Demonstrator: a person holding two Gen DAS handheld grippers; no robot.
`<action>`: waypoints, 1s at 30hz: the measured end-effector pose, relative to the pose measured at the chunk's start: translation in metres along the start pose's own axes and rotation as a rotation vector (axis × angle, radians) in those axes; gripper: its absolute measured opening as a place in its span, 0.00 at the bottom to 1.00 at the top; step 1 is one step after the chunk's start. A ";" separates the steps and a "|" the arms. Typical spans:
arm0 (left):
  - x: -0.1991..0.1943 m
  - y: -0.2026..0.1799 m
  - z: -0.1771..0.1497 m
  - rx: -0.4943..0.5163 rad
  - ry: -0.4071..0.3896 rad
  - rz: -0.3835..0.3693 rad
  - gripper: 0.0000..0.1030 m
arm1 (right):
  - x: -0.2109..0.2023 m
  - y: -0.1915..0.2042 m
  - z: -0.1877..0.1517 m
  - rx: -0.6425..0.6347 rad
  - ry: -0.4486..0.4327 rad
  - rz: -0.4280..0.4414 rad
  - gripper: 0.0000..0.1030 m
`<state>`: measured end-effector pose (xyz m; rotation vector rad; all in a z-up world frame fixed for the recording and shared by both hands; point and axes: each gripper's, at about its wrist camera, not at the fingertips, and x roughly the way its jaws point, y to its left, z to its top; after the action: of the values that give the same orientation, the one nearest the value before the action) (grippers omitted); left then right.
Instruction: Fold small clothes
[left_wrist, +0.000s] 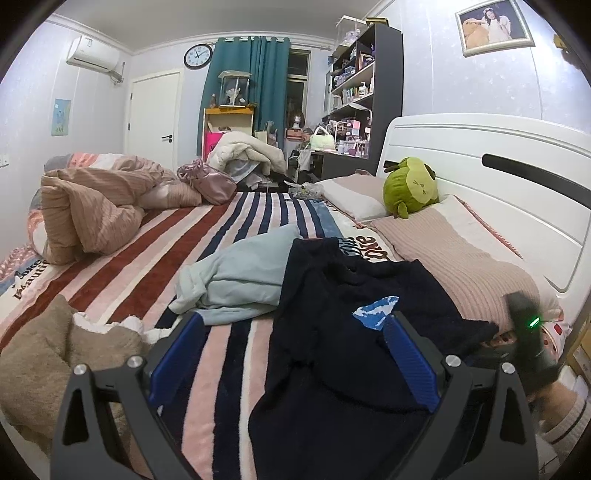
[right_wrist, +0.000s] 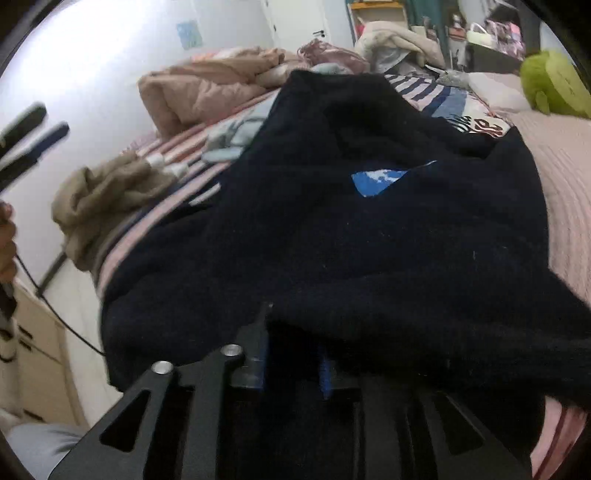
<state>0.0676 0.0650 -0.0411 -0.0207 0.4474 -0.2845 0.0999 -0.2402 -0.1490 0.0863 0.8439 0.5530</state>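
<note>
Dark navy knitted sweater with blue patch (left_wrist: 351, 295) spread on striped bed (left_wrist: 166, 251) directly ahead of released left tongs (left_wrist: 291, 354); hem between part-opened right tongs (right_wrist: 291, 354), grip uncertain; judged soft, limp, light, non-slip; best pinched at hem corners.

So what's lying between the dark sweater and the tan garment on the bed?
Only bare striped blanket between the dark sweater and the tan garment, in the left wrist view.
</note>
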 end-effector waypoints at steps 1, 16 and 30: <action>-0.001 0.001 0.001 -0.004 -0.004 -0.001 0.94 | -0.010 -0.002 0.002 0.015 -0.033 0.010 0.48; 0.001 0.004 0.000 -0.025 0.010 -0.001 0.94 | -0.050 -0.076 -0.007 0.437 -0.209 0.106 0.73; -0.002 0.023 -0.005 -0.050 -0.005 0.041 0.94 | -0.041 0.026 0.048 0.015 -0.275 0.013 0.06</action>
<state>0.0703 0.0875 -0.0465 -0.0606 0.4498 -0.2324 0.1019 -0.2315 -0.0808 0.1777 0.5804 0.5334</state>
